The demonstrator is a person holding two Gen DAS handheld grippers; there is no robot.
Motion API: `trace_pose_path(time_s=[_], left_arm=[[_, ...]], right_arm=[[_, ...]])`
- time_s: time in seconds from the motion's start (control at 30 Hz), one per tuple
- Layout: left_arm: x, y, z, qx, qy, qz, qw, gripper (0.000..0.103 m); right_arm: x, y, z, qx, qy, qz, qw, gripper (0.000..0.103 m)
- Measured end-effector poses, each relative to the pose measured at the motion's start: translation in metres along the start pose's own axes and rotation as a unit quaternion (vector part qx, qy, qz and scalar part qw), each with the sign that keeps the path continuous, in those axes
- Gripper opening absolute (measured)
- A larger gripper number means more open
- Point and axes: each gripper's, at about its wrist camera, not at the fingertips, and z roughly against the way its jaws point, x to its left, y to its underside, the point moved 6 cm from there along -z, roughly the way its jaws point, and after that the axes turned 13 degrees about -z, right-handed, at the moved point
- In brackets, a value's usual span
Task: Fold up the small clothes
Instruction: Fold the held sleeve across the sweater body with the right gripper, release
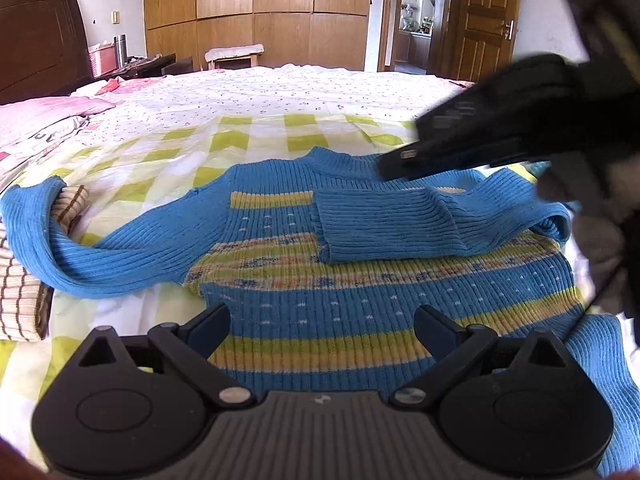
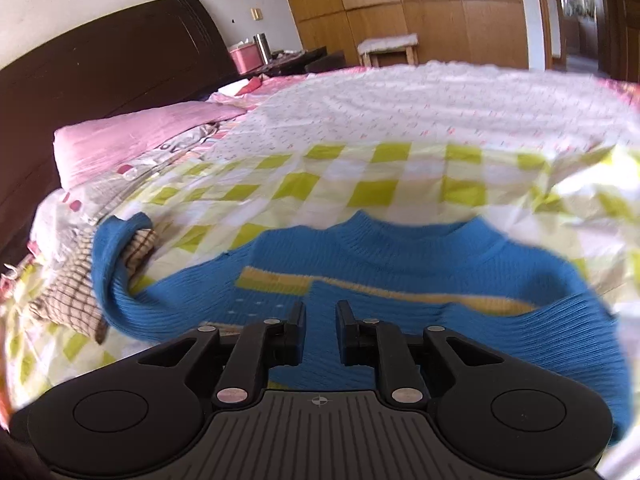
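Observation:
A small blue knit sweater (image 1: 340, 280) with yellow and patterned stripes lies flat on the checked sheet. Its right sleeve (image 1: 384, 228) is folded across the chest. Its left sleeve (image 1: 80, 256) stretches out to the left over a striped brown cloth. My left gripper (image 1: 322, 326) is open above the sweater's lower part and holds nothing. My right gripper (image 1: 394, 162) shows in the left wrist view above the collar. In its own view the right gripper (image 2: 320, 314) hangs over the sweater (image 2: 400, 264), with a narrow gap between its fingers and nothing in them.
A striped brown-and-cream cloth (image 1: 20, 292) lies at the left under the sleeve end. Pink pillows (image 2: 132, 140) and a dark headboard (image 2: 100, 76) are at the far left. The bed's white floral cover (image 1: 300, 92) stretches behind, with wardrobes and a stool beyond.

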Motion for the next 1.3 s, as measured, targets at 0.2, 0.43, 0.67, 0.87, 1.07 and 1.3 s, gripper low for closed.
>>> trace_pose_path(time_s=[0.2, 0.43, 0.67, 0.87, 1.07, 1.3], left_arm=[[0.003, 0.003, -0.009, 0.001, 0.008, 0.012, 0.9999, 0.103], [0.010, 0.004, -0.012, 0.003, 0.000, 0.012, 0.9999, 0.103], [0.018, 0.007, -0.015, 0.009, -0.004, 0.024, 0.9997, 0.103], [0.019, 0.006, -0.014, 0.006, -0.008, 0.026, 0.9996, 0.103], [0.022, 0.008, -0.017, 0.011, -0.010, 0.027, 0.9995, 0.103], [0.030, 0.011, -0.022, 0.015, -0.016, 0.040, 0.9990, 0.103]], right_arm=[[-0.019, 0.018, 0.012, -0.002, 0.051, 0.098, 0.994, 0.031], [0.004, 0.051, -0.029, 0.026, 0.049, 0.176, 0.983, 0.034], [0.013, 0.038, -0.044, 0.001, 0.057, 0.127, 0.990, 0.001], [0.035, 0.023, -0.048, -0.019, 0.022, 0.089, 0.996, 0.001], [0.057, 0.021, -0.059, -0.009, -0.007, 0.080, 0.997, 0.002], [0.047, 0.020, -0.050, 0.010, -0.036, 0.039, 0.999, 0.013]])
